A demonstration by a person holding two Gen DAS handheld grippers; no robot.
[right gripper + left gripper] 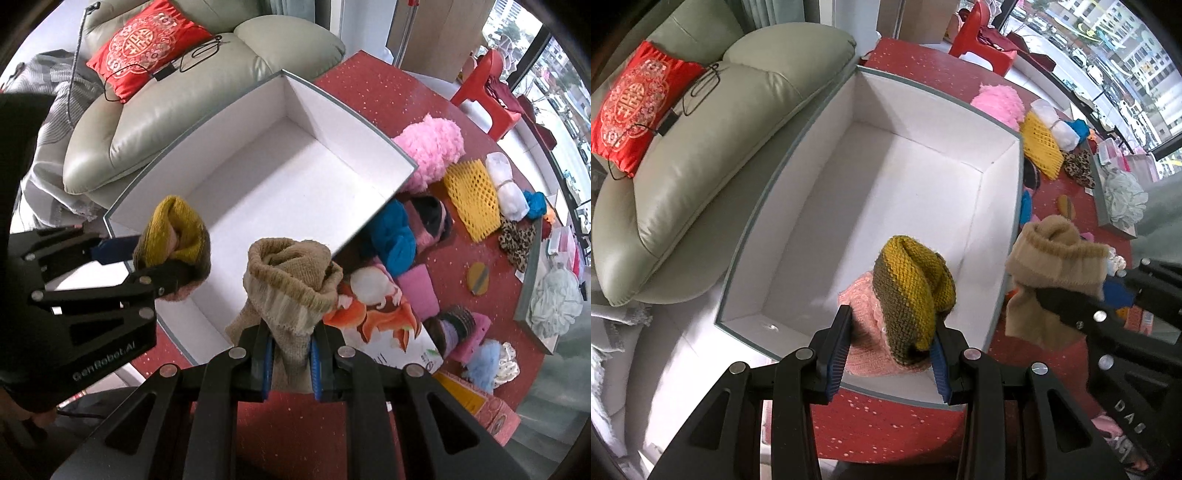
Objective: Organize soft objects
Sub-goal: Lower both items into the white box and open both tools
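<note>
Progress: early, by my reading; the white box ahead of my fingers is nearly all bare floor, and I see no item lying loose in it.

Left gripper: my fingers are closed partway around a bundle of knits, a mustard-and-olive knit piece on top of a pink knit piece. The bundle sits between the blue pads and pokes out forward of the tips, over the near end of the box.

Right gripper: my fingers are pinched narrow on a tan knit piece, which stands up ahead of the tips with its ribbed cuff opening upward. It hangs over the near corner of the box rim, just right of the left gripper's load.

In hand: three soft pieces, none released yet.

Left to sort: a lot. Beyond my right fingertips and to their right, on the red table, lie a fluffy pink bundle, a yellow foam net, a white roll, a blue yarn skein, a leopard-print piece, a pink pad and a pale blue fluffy piece.

Next, as I judge it: set both loads down inside the box, then go back for the spread on the right.

Off to the left of the box: a green sofa with a red cushion, not part of the sorting as far as I can tell.
</note>
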